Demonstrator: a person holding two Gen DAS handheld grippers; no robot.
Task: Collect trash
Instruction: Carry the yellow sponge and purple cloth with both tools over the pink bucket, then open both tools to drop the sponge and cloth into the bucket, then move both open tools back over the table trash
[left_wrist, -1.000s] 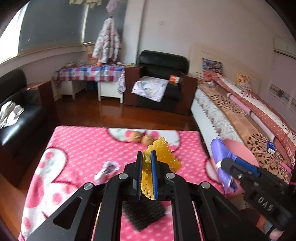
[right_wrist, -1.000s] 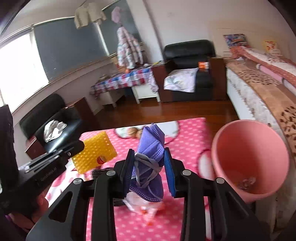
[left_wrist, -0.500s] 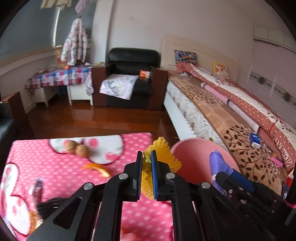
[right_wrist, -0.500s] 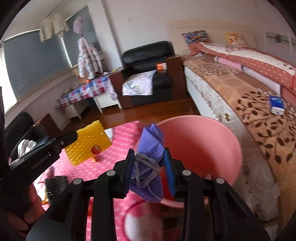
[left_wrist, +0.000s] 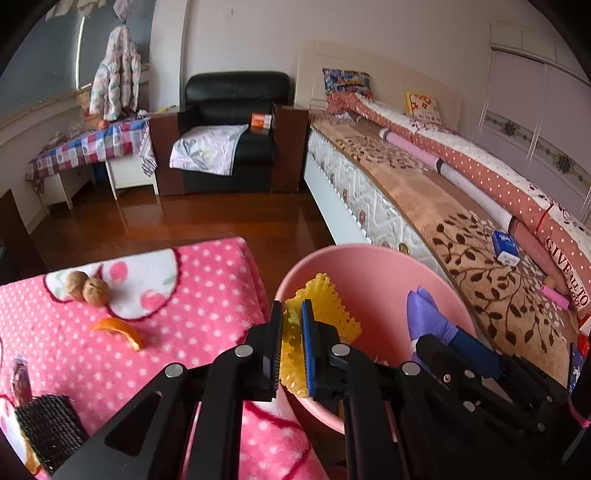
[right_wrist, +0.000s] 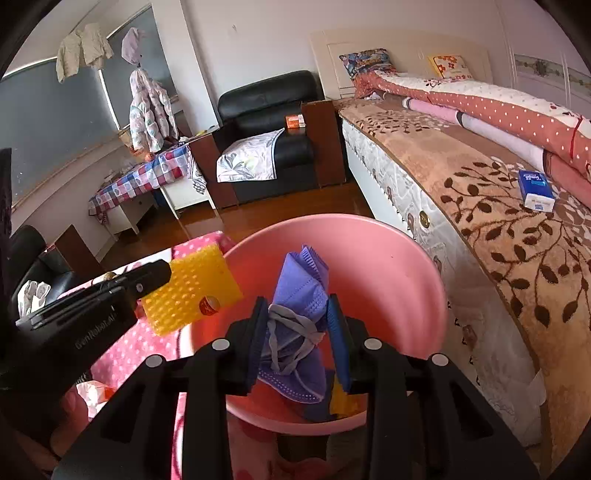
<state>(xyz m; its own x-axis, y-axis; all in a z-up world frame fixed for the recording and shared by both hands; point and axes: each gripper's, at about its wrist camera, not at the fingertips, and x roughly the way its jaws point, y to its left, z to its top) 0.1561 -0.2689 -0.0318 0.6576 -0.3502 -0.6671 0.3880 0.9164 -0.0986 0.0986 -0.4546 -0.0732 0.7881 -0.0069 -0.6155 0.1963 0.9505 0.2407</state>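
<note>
A pink bin (left_wrist: 373, 258) (right_wrist: 399, 266) stands between the pink dotted table (left_wrist: 207, 280) and the bed. My left gripper (left_wrist: 291, 314) is shut on a yellow foam net (left_wrist: 325, 299) (right_wrist: 192, 288), held over the bin's left rim. My right gripper (right_wrist: 297, 312) is shut on a crumpled purple face mask (right_wrist: 301, 291) (left_wrist: 424, 314), held over the bin's mouth. Some scraps lie at the bin's bottom, mostly hidden by the mask. On the table remain two walnuts (left_wrist: 88, 290), an orange peel (left_wrist: 120, 330), a black mesh piece (left_wrist: 48, 424) and a crumpled wrapper (right_wrist: 92, 391).
The bed (left_wrist: 443, 206) with a patterned blanket runs along the right, a small blue box (right_wrist: 535, 188) on it. A black armchair (left_wrist: 229, 125) and a checked side table (left_wrist: 88, 147) stand at the back, beyond bare wooden floor (left_wrist: 203, 218).
Both grippers have swung right from over the table to the pink bin and dropped lower, each keeping its item. The bin now fills the near view.
</note>
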